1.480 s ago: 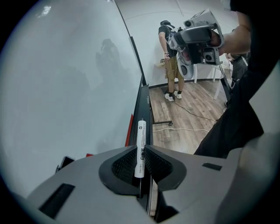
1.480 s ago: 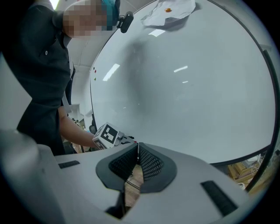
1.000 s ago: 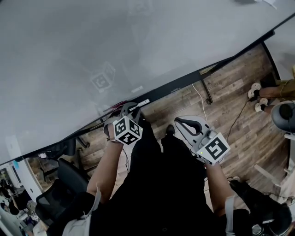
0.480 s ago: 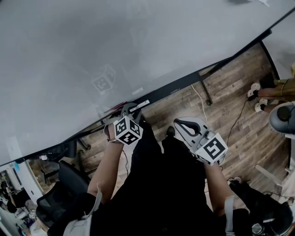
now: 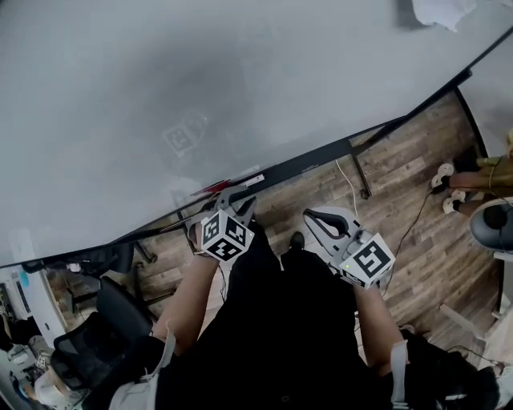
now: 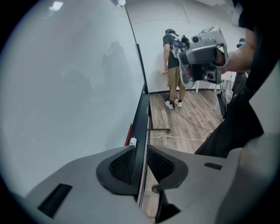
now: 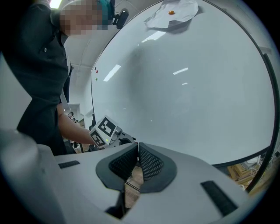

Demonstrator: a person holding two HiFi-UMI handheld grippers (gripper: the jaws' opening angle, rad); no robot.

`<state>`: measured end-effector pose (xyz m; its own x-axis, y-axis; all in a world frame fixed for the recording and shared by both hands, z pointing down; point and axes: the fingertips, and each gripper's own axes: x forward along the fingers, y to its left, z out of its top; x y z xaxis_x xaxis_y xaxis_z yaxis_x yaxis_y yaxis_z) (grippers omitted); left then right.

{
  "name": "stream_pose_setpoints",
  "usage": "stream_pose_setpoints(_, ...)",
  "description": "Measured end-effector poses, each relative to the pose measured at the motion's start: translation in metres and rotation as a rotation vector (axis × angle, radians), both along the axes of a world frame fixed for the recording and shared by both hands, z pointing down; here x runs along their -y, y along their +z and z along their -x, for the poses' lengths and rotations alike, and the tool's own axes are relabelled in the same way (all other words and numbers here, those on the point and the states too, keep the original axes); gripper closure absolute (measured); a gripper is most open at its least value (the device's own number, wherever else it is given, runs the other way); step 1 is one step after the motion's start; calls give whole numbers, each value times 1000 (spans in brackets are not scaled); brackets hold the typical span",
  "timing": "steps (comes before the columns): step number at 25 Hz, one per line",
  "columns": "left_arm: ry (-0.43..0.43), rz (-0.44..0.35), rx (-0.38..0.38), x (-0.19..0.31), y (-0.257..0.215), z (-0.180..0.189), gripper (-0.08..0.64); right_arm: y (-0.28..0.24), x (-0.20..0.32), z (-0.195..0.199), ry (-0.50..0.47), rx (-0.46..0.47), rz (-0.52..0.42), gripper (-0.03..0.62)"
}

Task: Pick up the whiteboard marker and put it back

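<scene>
Fingers (image 6: 124, 165) of left gripper (image 6: 141, 148) slightly spread, gripping nothing; right gripper (image 7: 138, 145) pressed shut, empty. White cylindrical whiteboard marker (image 6: 132, 141) lies on black whiteboard tray (image 6: 142, 105), at board-side edge. Judged: marker already back; little left.

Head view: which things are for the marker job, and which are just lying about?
For the job: whiteboard marker, tray ledge, left gripper.
Just lying about: red item on the ledge, paper on the board, office chair.
</scene>
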<state>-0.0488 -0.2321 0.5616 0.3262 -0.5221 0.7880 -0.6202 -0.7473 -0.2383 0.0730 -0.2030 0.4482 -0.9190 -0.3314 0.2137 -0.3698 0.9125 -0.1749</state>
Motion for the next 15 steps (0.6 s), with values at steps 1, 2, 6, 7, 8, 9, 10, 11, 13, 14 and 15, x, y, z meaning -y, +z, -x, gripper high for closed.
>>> stream_pose_setpoints(1,-12,-12,-28,0,-7,-2,459,-5,3,0,-3,11,-8,571)
stream_pose_setpoints(2,-26,-26,-63,1,-14,-4,460,-10,5,0,-6,23,-16,572)
stream_pose_setpoints(6,-106,-87,-269,2,-48,-4,477,-26,13,-3,-34,34,-56,572)
stream_pose_setpoints(7,-124,-107,-306,1,-57,-2,485,-30,15,-5,-41,32,-69,572)
stream_pose_setpoints(8,-138,-130,-333,0,-65,-1,496,-35,19,-7,-47,32,-81,572)
stream_pose_setpoints(9,-149,-156,-354,-1,-74,1,506,-40,22,-9,-52,34,-92,572)
stream_pose_setpoints(10,-156,-183,-374,-3,-83,2,517,-45,26,-12,-55,36,-103,572)
stream_pose_setpoints(11,-164,-209,-399,-6,-91,2,528,-51,29,-14,-57,40,-112,572)
stream_pose_setpoints(13,-183,-254,-469,-13,-107,3,545,-60,31,-18,-66,46,-130,572)
stream_pose_setpoints(14,-192,-277,-513,-17,-116,2,548,-64,31,-19,-72,48,-139,572)
stream_pose_setpoints(15,-199,-303,-559,-22,-125,1,548,-68,30,-21,-80,50,-148,572)
